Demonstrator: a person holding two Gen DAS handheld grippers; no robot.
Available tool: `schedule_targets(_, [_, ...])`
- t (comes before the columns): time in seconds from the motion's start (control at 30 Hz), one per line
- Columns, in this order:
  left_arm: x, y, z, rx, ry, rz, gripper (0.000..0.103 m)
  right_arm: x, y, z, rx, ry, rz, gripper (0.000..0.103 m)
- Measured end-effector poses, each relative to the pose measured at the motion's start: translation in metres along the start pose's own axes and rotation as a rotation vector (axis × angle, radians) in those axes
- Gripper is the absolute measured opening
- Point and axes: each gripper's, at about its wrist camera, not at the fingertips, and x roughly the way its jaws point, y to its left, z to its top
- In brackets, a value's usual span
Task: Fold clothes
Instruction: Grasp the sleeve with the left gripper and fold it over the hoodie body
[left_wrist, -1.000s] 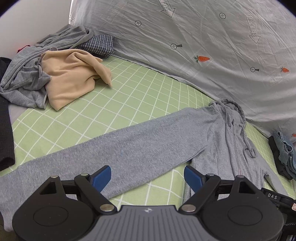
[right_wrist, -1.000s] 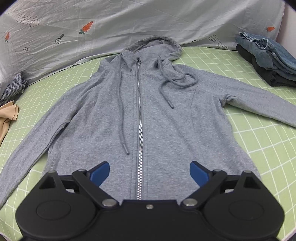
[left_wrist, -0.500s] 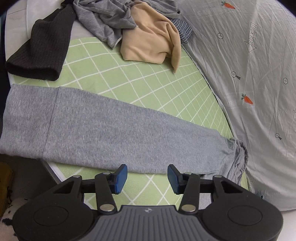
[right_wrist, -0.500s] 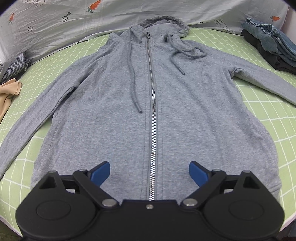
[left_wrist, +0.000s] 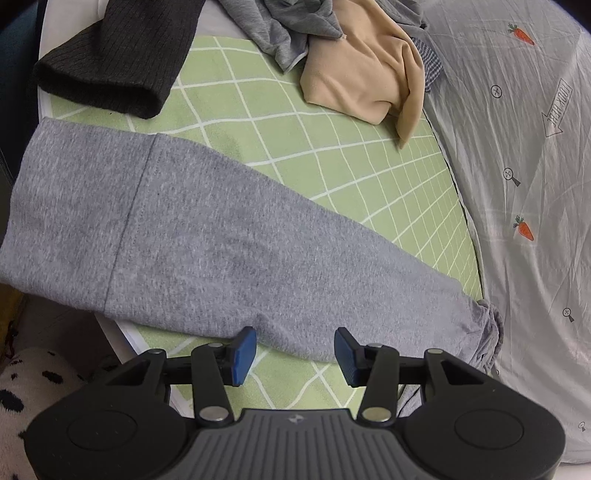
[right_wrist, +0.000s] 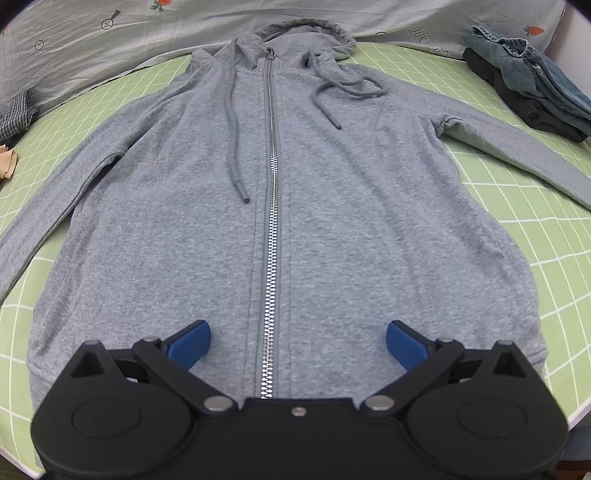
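Grey zip-front cotton hoodie (right_wrist: 280, 221) spread flat on green grid-patterned bed sheet (left_wrist: 332, 166). Long grey sleeve (left_wrist: 221, 251) running crosswise just ahead of left tongs (left_wrist: 293, 352), half apart, gripping nothing. Right tongs (right_wrist: 297, 343) opening wide, astride the hem zipper (right_wrist: 271, 229), empty.

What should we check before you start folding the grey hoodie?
1. Hoodie lies flat, front up: ok.
2. Zipper closed: ok.
3. Left gripper has the sleeve edge between its pads: ok; pinched yet: cannot tell.
4. Right gripper, jaws opening, nothing gripped: ok.
5. Drawstrings tidy: not ok, one loops across the chest.
6. Beige garment clear of the sleeve: ok.
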Motion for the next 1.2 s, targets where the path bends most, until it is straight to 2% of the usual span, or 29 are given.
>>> schedule_targets(0.1, [0.002, 0.006, 0.004, -0.056, 0.004, -0.018, 0.049, 0.001, 0.001, -0.001, 0.004, -0.008, -0.002, 0.103])
schedule_targets(0.17, [0.003, 0.009, 0.005, -0.078, -0.001, -0.018, 0.045, 0.001, 0.001, 0.001, 0.008, -0.009, -0.002, 0.103])
schedule_targets(0.2, [0.003, 0.009, 0.005, -0.083, -0.005, -0.009, 0.035, 0.002, 0.002, 0.001, 0.009, -0.009, -0.002, 0.103])
schedule_targets(0.23, [0.004, 0.009, 0.005, -0.076, -0.009, 0.028, 0.012, 0.002, 0.002, 0.002, 0.009, -0.009, -0.002, 0.103])
schedule_targets(0.27, [0.006, 0.01, 0.005, -0.08, -0.011, 0.038, 0.0, 0.003, 0.002, 0.003, 0.009, -0.009, -0.002, 0.103])
schedule_targets(0.33, [0.007, 0.013, 0.005, -0.091, -0.014, 0.042, 0.001, 0.003, 0.002, 0.004, 0.009, -0.009, -0.002, 0.103])
schedule_targets(0.47, [0.006, 0.004, 0.007, -0.047, -0.04, 0.036, 0.0, 0.004, 0.002, 0.005, 0.005, -0.008, 0.001, 0.103])
schedule_targets(0.67, [0.024, -0.036, 0.01, 0.067, -0.033, -0.026, 0.0, 0.005, 0.001, 0.007, -0.008, -0.004, 0.009, 0.103])
schedule_targets(0.83, [0.047, -0.095, -0.007, 0.256, 0.037, -0.143, 0.0, 0.005, 0.0, 0.008, -0.013, -0.002, 0.013, 0.103])
schedule_targets(0.93, [0.057, -0.138, -0.034, 0.49, 0.148, -0.239, 0.0, 0.005, 0.001, 0.009, -0.01, 0.003, 0.011, 0.103])
schedule_targets(1.0, [0.062, -0.152, -0.056, 0.575, 0.204, -0.258, 0.002, 0.006, 0.002, 0.009, -0.005, 0.004, 0.009, 0.103])
schedule_targets(1.1, [0.061, -0.151, -0.072, 0.644, 0.252, -0.279, 0.012, 0.006, 0.003, 0.011, 0.003, 0.007, 0.004, 0.103])
schedule_targets(1.2, [0.049, -0.143, -0.069, 0.695, 0.223, -0.248, 0.013, 0.006, 0.004, 0.012, -0.005, 0.014, -0.001, 0.103])
